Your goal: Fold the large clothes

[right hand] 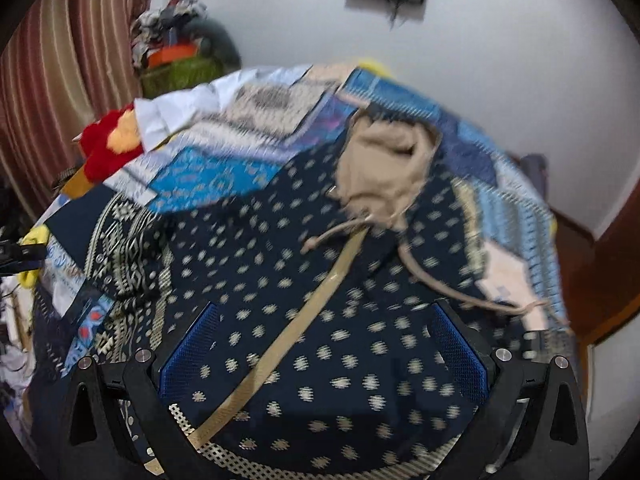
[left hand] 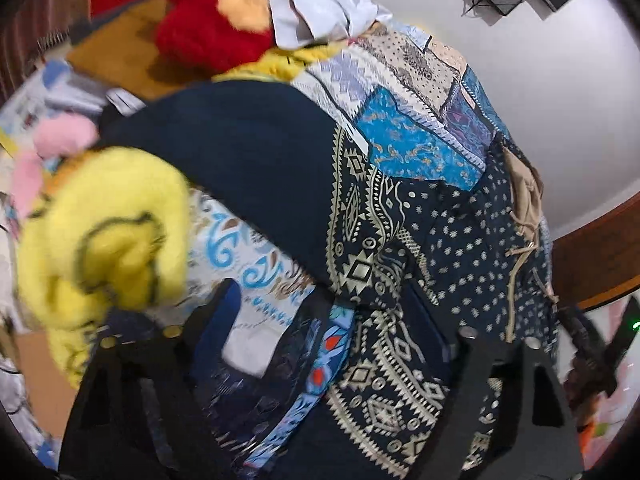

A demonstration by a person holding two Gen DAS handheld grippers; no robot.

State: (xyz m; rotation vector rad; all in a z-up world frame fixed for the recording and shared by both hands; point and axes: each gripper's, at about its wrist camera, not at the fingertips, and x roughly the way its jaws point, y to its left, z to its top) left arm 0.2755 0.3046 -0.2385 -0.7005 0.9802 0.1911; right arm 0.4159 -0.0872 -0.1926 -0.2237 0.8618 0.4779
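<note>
A large navy garment [right hand: 320, 280] with cream dots and tribal bands lies spread over a patchwork blue bedcover [right hand: 224, 176]. A beige drawstring hood part [right hand: 384, 164] lies at its far end, cords trailing toward me. My right gripper [right hand: 326, 332] is open, its blue-padded fingers [right hand: 192, 344] wide apart over the dotted cloth. In the left wrist view the same garment [left hand: 372, 248] fills the middle. My left gripper [left hand: 344, 320] is open over its patterned edge, blue-padded finger [left hand: 216, 320] on the left.
A yellow plush toy [left hand: 104, 232] sits close at left, a red plush [left hand: 212, 28] and white cloth [left hand: 316, 12] farther back. A pink item [left hand: 60, 140] and clutter lie at far left. Striped curtain [right hand: 68, 92], clothes pile [right hand: 176, 56], white wall, wooden frame [right hand: 600, 272] at right.
</note>
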